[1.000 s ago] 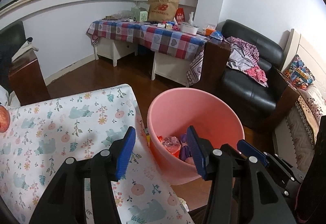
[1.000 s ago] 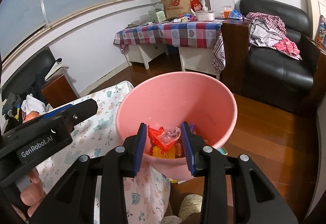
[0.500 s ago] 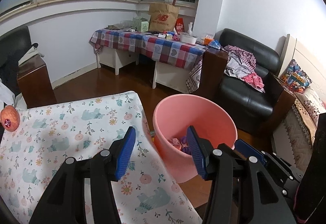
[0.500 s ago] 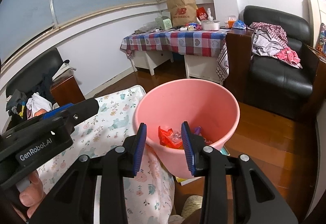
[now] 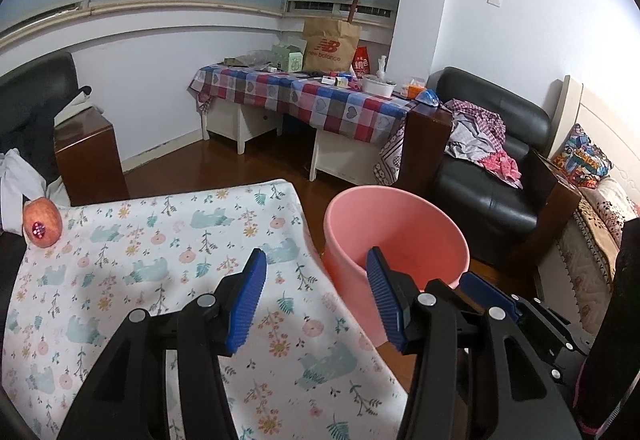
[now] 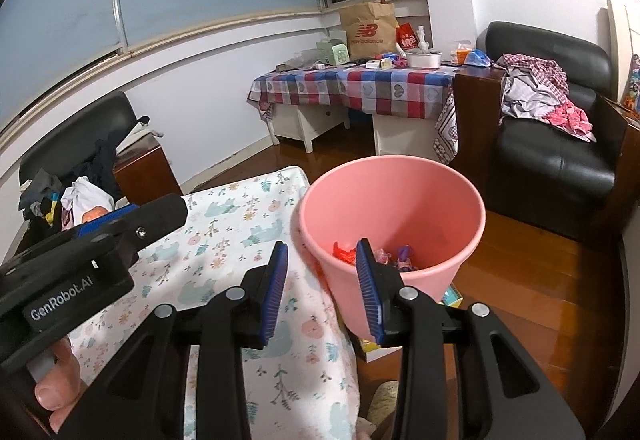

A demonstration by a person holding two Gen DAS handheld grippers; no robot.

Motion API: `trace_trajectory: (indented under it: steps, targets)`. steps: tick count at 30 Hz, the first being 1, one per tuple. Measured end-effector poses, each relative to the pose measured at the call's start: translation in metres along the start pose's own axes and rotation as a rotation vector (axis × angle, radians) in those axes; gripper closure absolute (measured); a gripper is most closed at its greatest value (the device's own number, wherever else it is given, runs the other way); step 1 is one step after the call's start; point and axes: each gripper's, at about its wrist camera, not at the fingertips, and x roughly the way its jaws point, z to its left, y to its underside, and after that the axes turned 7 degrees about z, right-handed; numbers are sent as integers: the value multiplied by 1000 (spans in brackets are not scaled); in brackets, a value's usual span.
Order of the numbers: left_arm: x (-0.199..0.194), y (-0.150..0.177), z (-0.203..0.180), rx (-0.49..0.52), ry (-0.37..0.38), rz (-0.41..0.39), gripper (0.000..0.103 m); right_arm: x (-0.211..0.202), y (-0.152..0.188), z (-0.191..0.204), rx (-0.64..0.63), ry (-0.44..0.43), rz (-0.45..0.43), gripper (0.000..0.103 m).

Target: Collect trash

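A pink bucket (image 6: 400, 208) stands on the wooden floor beside the table's right edge; it also shows in the left wrist view (image 5: 400, 224). Red, pink and purple trash pieces (image 6: 376, 254) lie at its bottom. My left gripper (image 5: 316, 300) is open and empty above the floral tablecloth (image 5: 160, 260), near the bucket's left side. My right gripper (image 6: 322, 290) is open and empty, held over the table's corner just before the bucket's rim. The left gripper's body (image 6: 92, 252) shows at the left of the right wrist view.
A red apple (image 5: 41, 227) lies at the table's far left edge. A black armchair (image 5: 492, 168) with clothes stands behind the bucket. A checked-cloth table (image 5: 304, 100) with a paper bag stands by the far wall. A coloured box (image 6: 450, 298) lies on the floor under the bucket.
Both grippers have drawn back and up from the bucket, so it looks smaller and farther. More of the tablecloth and the apple has come into view. Both stay open and empty.
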Motion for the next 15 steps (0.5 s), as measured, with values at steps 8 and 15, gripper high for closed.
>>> trace_trajectory:
  steps: [8, 15]
  targets:
    - [-10, 10, 12, -10, -8, 2, 52, -6, 9, 17, -17, -2, -6, 67]
    - [-20, 15, 21, -33, 0, -14, 52, -9, 9, 24, -29, 5, -10, 67]
